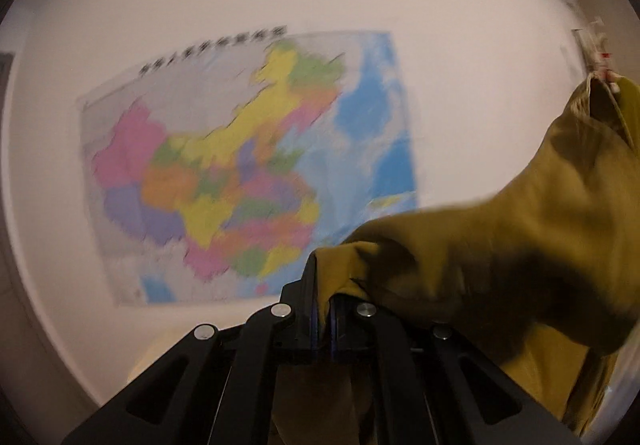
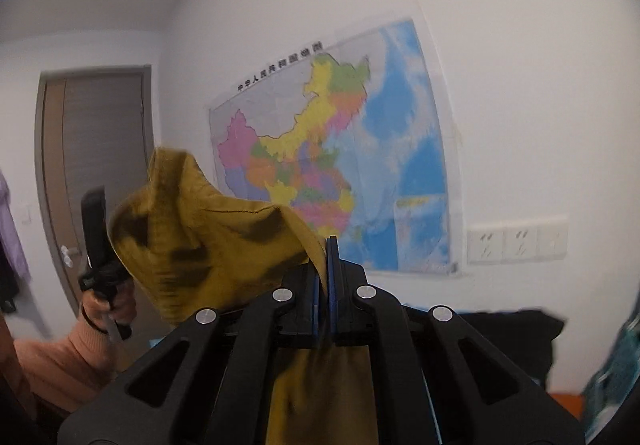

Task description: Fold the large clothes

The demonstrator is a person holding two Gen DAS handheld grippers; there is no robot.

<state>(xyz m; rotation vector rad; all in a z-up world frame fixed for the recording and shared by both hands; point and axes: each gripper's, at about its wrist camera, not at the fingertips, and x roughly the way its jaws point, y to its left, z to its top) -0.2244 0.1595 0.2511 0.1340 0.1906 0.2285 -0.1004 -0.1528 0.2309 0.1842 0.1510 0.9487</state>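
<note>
Door: you have a brown door (image 2: 96,165) at the far left of the right wrist view.
Left tool: your left tool (image 1: 324,281) is clenched on an edge of the mustard garment (image 1: 520,245).
Garment: it hangs in the air, stretched between your two tools, in front of the wall.
Map: a coloured wall map (image 2: 332,165) hangs behind the cloth.
Right tool: your right tool (image 2: 326,265) is clamped on another edge of the garment.
Sockets: white wall sockets (image 2: 516,241) sit right of the map.
</note>
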